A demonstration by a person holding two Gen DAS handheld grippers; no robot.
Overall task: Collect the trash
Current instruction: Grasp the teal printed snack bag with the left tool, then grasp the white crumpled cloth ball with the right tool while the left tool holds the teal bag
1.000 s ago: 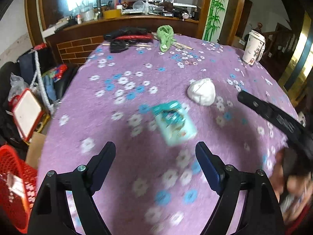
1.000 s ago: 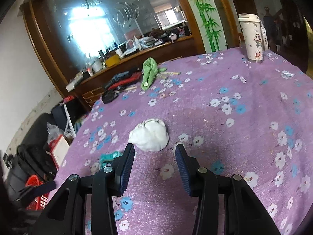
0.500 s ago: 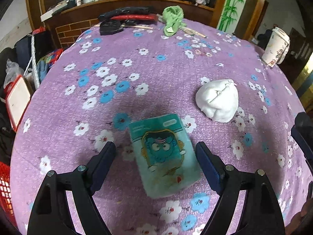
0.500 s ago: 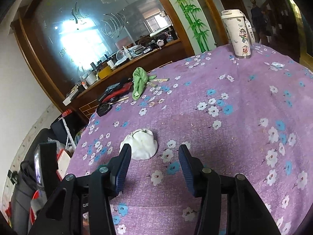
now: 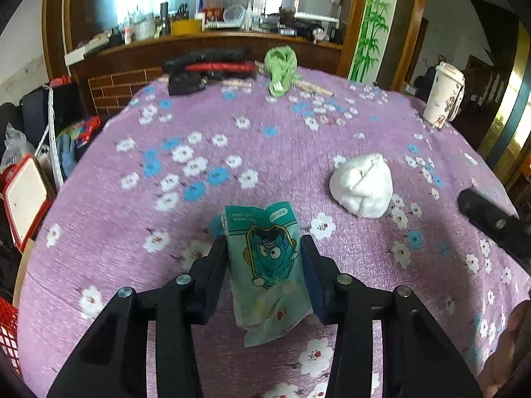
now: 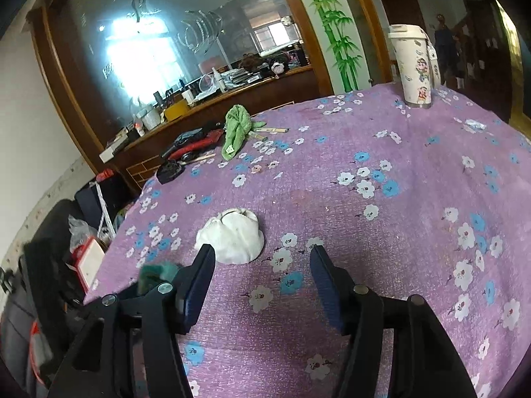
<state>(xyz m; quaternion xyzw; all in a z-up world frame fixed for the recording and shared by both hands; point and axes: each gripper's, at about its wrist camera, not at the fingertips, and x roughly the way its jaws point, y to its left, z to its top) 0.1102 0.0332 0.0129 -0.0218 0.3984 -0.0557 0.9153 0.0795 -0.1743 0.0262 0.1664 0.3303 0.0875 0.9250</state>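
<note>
Left wrist view: the left gripper, jaws just closed in, clenches a teal snack packet low on the purple floral bench. At two o'clock lies a crumpled white tissue wad. The right gripper is released, jaws widening, the wad just beyond it.

We see a round worktop under purple flowered cloth. On it lie a crumpled white tissue wad, a green rag, a tall cartoon-printed tumbler, and black-and-red items at the far edge.
</note>
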